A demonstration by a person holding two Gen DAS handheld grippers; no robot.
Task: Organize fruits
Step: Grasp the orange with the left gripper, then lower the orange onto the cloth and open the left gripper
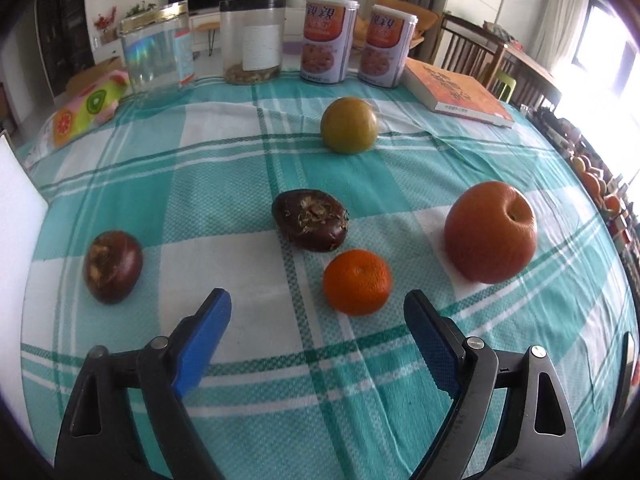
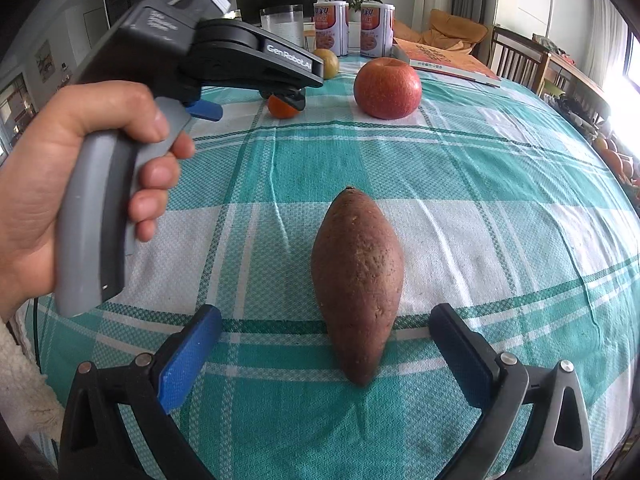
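Observation:
In the left wrist view my left gripper (image 1: 318, 308) is open and empty, just short of a small orange mandarin (image 1: 357, 282). A red apple (image 1: 490, 232) sits to its right, two dark brown water chestnuts (image 1: 310, 220) (image 1: 113, 266) lie ahead and to the left, and a green-yellow citrus (image 1: 349, 125) sits farther back. In the right wrist view my right gripper (image 2: 326, 328) is open around the near end of a sweet potato (image 2: 357, 284), not touching it. The left gripper body (image 2: 224, 56) shows there at the upper left, with the apple (image 2: 387, 88) and the mandarin (image 2: 282, 107) beyond.
On the teal checked tablecloth (image 1: 224, 184), two clear jars (image 1: 157, 46) (image 1: 252, 42), two printed cans (image 1: 328, 38) (image 1: 387, 46) and an orange book (image 1: 458, 92) stand along the far edge. A fruit-print cloth (image 1: 90, 106) lies at the far left. Chairs stand beyond the right edge.

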